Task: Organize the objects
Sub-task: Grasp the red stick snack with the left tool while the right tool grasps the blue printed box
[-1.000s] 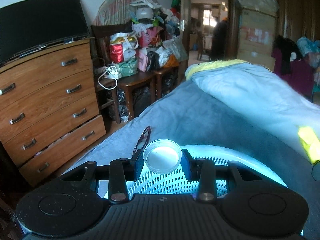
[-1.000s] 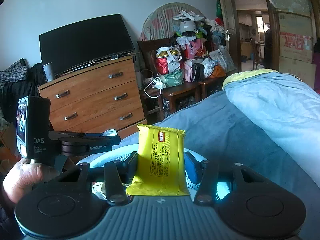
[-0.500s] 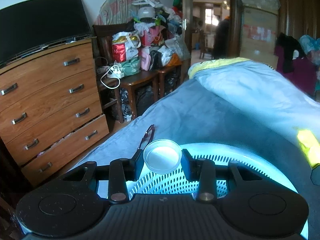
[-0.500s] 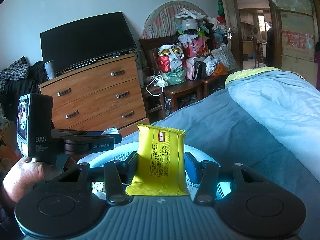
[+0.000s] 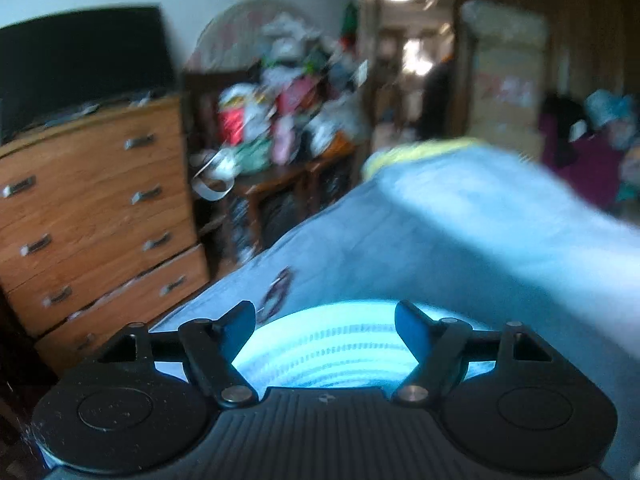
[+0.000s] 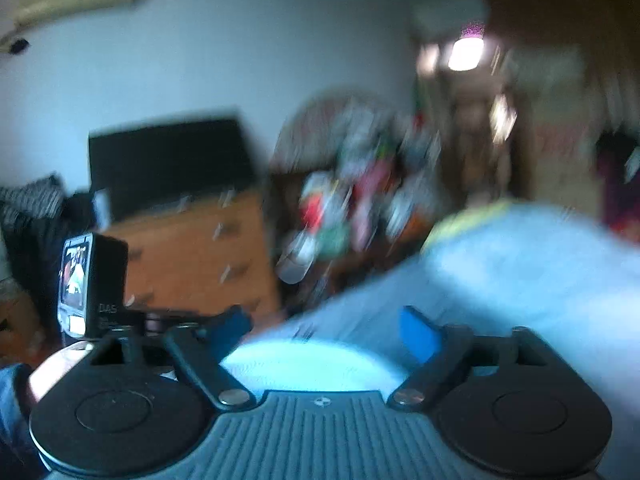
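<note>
Left wrist view shows us the pale blue basket directly below our left gripper, its slotted wall glowing between the fingers. The jaws stand wide apart with nothing between them. Right wrist view shows the same basket under our right gripper, and those jaws are spread and empty too. We cannot see into the basket from either camera, so we cannot tell what lies in it. Just beside its far rim, on the blue bedcover, a pair of glasses lies loose; we judge that to be a thing left to tidy. Past the bed stand a wooden dresser with a dark television on top, and a cluttered side table.

Both pictures are heavily smeared, so we take it the grippers are swinging fast. The risk we see is a finger clipping the basket rim and tipping it on the soft bedding, which gives little support. Reaching for the glasses at this speed could also push them off the bed edge or bend the thin frame, since they lie flat.
</note>
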`<state>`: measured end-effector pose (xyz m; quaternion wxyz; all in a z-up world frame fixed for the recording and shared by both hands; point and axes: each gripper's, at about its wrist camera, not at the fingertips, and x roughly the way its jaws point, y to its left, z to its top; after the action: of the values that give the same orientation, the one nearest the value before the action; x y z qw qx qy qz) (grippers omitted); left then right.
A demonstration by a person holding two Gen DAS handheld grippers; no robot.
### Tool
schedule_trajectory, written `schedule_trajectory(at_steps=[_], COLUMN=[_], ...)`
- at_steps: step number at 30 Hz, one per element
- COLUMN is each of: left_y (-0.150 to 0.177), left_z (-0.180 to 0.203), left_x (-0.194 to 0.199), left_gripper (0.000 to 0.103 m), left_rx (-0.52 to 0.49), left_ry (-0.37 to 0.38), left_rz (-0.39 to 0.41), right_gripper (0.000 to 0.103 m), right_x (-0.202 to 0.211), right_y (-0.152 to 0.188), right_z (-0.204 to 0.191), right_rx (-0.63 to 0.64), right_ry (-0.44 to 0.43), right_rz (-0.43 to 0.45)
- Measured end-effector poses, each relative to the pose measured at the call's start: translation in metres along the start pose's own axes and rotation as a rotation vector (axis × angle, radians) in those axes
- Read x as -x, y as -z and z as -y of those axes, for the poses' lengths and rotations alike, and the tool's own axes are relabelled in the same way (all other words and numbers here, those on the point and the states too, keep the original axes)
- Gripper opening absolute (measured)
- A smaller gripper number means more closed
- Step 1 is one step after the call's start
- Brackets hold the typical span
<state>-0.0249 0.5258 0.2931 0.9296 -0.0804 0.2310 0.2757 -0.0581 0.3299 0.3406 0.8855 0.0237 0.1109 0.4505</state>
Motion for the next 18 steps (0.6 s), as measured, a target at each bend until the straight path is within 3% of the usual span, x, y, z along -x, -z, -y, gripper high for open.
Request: schedule_trajectory(at_steps=[1,3,4,6,8,12,15,18], left_y=[0.001,0.01,0.015,0.032,0.051,0.111,0.154,0.177], left_z=[0.008,0.036,0.049,0.083,0.112,0.172,0.203,0.221], left_x=[0.012,0.042,0.052,0.074,0.088,0.095,0.082,0.076], left_gripper=[0.082,0.085,0.086,0.087,0.09,0.09,0.085,0.084], left_rx=[-0.007,-0.047,-0.064,-0.102,-0.121,-0.178,-0.205,-0.242], left_ry=[0.033,0.126,0.169,0.281,0.375,0.524,0.54,0.535], left_rz=[0.029,0.093,0.109,0.124,0.113,-0.012,-0.162,-0.229], right_gripper=[0.102,0.102,0.102,0.102,0.101,0.095,0.09,0.09], right_x=[0.031,0.075,0.095,0.121,0.147,0.189,0.187,0.165], right_y=[0.01,0.036,0.054,0.089,0.123,0.192,0.224,0.237], right_z=[0.004,0.013,0.02,0.042,0.072,0.141,0.183,0.197], right_rx=[0.022,0.044,0.049,0.039,-0.028,-0.114,-0.242,-0.276], right_ry=[0.037,0.114,0.184,0.284,0.341,0.541,0.538,0.494], right_rz=[0.075,0.138,0.124,0.003,-0.084,-0.273,-0.391,-0.416])
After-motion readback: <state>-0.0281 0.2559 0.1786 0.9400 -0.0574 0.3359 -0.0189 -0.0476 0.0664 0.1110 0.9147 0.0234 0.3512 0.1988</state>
